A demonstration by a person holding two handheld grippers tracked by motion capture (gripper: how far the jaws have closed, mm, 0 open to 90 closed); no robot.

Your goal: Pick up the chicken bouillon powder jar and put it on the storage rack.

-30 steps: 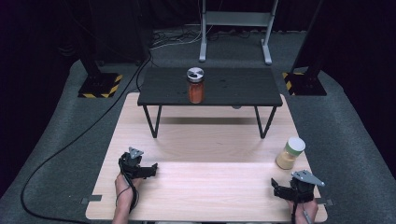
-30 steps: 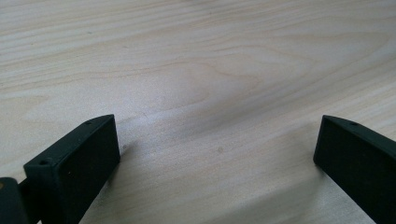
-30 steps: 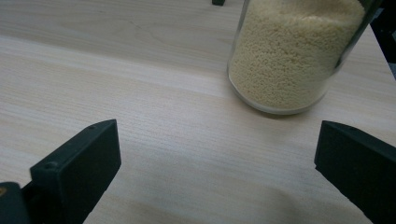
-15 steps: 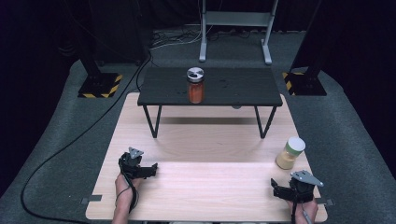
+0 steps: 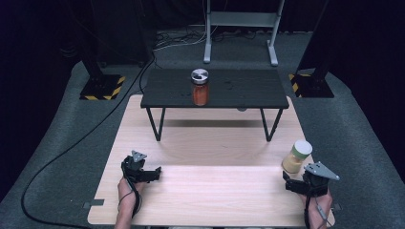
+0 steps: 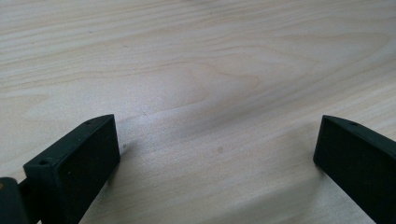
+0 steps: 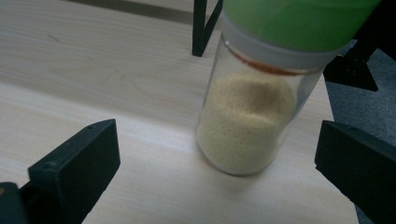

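Observation:
A glass jar of pale yellow grains (image 5: pixel 297 157) with a light green lid stands near the right edge of the wooden table (image 5: pixel 210 143). In the right gripper view the same jar (image 7: pixel 247 121) rises just ahead of my right gripper (image 7: pixel 217 154), whose jaws stand wide apart with nothing between them. That right gripper (image 5: pixel 290 183) rests low at the table's front right. My left gripper (image 5: pixel 155 172) rests at the front left, open over bare wood (image 6: pixel 205 84). A second jar with orange contents (image 5: pixel 200 88) and a grey lid stands on the small black table (image 5: pixel 248 88).
The black table's legs (image 5: pixel 155 124) stand on the far half of the wooden top. Black stands with yellow-striped bases (image 5: pixel 102 87) flank it on the grey floor, and a cable (image 5: pixel 71 148) runs along the left side. A metal frame (image 5: pixel 239 28) stands behind.

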